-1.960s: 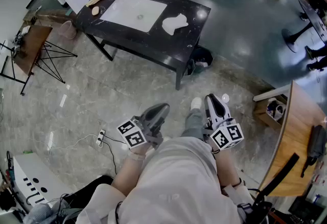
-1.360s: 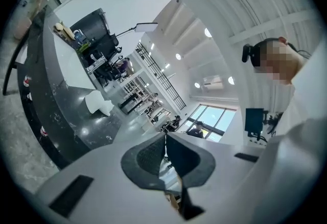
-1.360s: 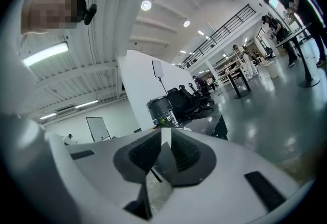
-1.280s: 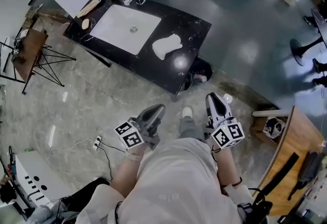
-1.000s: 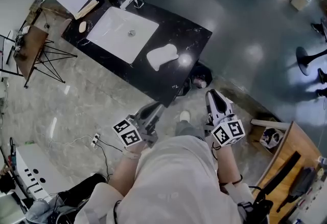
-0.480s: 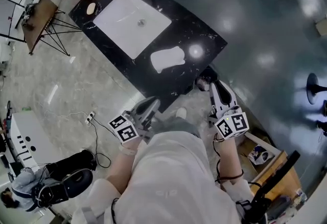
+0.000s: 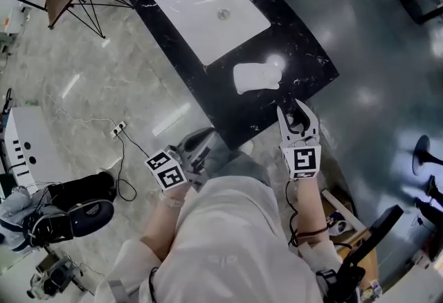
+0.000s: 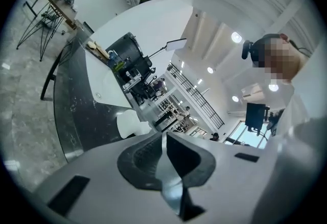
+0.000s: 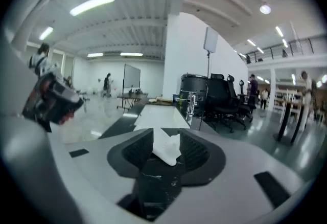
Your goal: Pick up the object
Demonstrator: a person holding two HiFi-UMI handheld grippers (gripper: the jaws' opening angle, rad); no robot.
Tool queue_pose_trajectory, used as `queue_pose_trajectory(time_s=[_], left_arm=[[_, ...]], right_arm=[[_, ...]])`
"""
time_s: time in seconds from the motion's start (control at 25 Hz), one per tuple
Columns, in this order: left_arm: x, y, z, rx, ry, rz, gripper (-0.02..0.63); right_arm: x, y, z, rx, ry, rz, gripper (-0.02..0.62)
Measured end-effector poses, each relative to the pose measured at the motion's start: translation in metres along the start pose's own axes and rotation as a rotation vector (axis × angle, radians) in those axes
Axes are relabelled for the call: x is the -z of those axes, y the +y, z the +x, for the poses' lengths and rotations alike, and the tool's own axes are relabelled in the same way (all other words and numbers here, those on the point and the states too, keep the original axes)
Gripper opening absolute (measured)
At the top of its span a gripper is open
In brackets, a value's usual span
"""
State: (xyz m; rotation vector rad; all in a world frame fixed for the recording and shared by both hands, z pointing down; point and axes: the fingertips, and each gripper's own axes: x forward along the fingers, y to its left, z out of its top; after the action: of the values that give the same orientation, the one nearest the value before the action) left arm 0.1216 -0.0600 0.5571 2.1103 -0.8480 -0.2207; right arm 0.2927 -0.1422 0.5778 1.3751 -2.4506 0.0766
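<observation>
Glossy black veined worktop [image 7: 308,52], a long rectangle with open floor along both sides. A white rectangular sink basin [image 7: 201,4] is sunk in it, drain showing. The white lumpy object [image 7: 257,77] lies between basin and near edge. Right hand-held gripper [image 7: 296,115] is at that edge, jaws just opening, half-wide, object ahead, ungripped. Left hand-held gripper [image 7: 202,141] is closed, off the worktop.

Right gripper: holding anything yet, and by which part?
Nothing. The right gripper has just been opening, jaws empty; the white cloth lies ahead on the counter, untouched.
</observation>
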Motion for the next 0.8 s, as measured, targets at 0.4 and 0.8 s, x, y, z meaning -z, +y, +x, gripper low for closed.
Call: queue_pose_trajectory(time_s=[0.4,0.8], left_arm=[[0.005,0.047,-0.034,-0.098,-0.058,-0.081,0.010],[0.015,0.081,-0.051,-0.155,-0.095,-0.141,0.009]], right_arm=[[0.057,0.050,0.069,0.034,0.198,-0.604,0.212],[0.076,0.057,0.112,0.083,0.249,-0.839,0.242]])
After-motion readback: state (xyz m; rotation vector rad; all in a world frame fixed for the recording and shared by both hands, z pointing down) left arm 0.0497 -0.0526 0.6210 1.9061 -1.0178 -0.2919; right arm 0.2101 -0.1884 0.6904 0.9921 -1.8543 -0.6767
